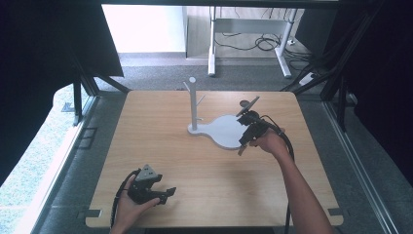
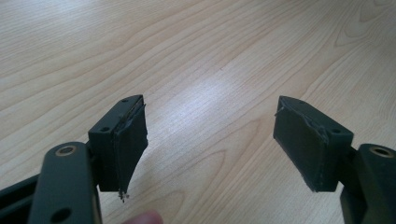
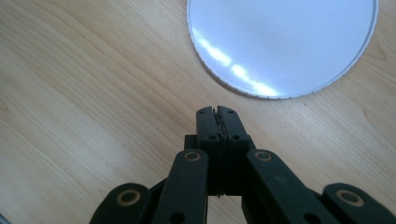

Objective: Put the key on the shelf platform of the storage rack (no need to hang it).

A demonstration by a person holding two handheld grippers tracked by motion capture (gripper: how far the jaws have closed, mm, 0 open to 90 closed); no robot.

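Wooden worktop carries a white stand; left gripper fingers spread wide, right gripper fingers clenched empty beside the stand's base.

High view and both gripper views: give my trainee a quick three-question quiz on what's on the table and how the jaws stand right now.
1. True or false: the left gripper has its jaws shut.
2. Which gripper is beside the white stand? A) left B) right
3. Fill in: the right gripper points its shut jaws at the stand's round ____.

Key: 1 false, they stand wide apart over bare wooden table. 2 B. 3 base.
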